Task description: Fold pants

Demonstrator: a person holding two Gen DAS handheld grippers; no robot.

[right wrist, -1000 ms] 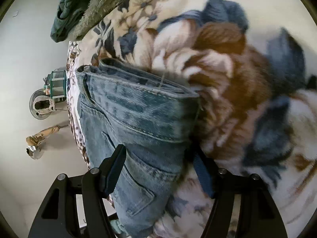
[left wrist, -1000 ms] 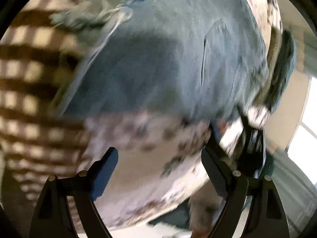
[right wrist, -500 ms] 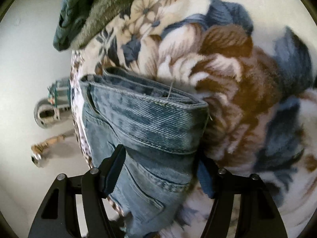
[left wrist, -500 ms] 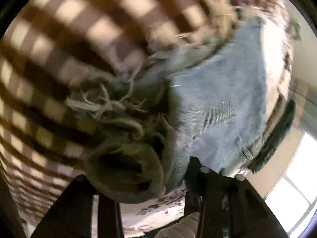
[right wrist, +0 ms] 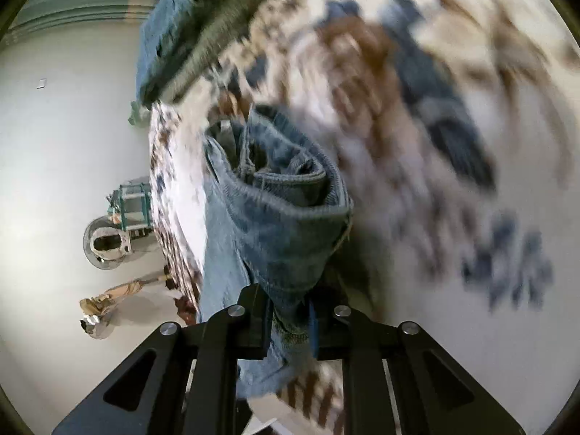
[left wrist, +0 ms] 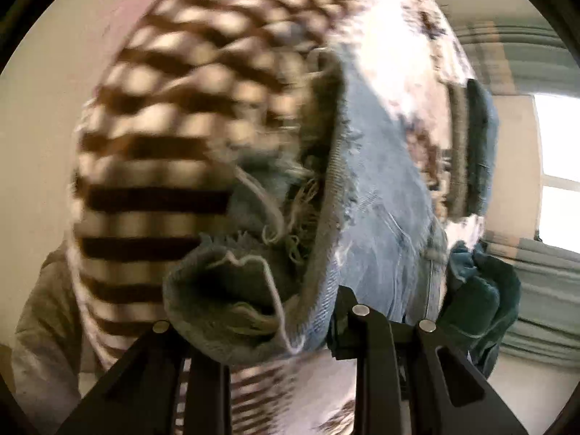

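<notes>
With our left gripper (left wrist: pixel 261 330) we clamp the frayed hem of the jeans (left wrist: pixel 377 195). Our right gripper (right wrist: pixel 290 320) is closed on the waistband end (right wrist: pixel 282 195). The jeans hang over the flowered blanket (right wrist: pixel 453 116), beside a checkered cloth (left wrist: pixel 174 108).

Left tongs (left wrist: pixel 253 330) clamp frayed jeans hem (left wrist: pixel 232 290); checkered blanket (left wrist: pixel 174 116) behind.

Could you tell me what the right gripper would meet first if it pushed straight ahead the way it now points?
The right gripper is already shut on the faded blue denim jeans, so their bunched waistband comes first. Beyond it probably lies the brown-and-blue floral bedspread, though blur hides depth.
</notes>
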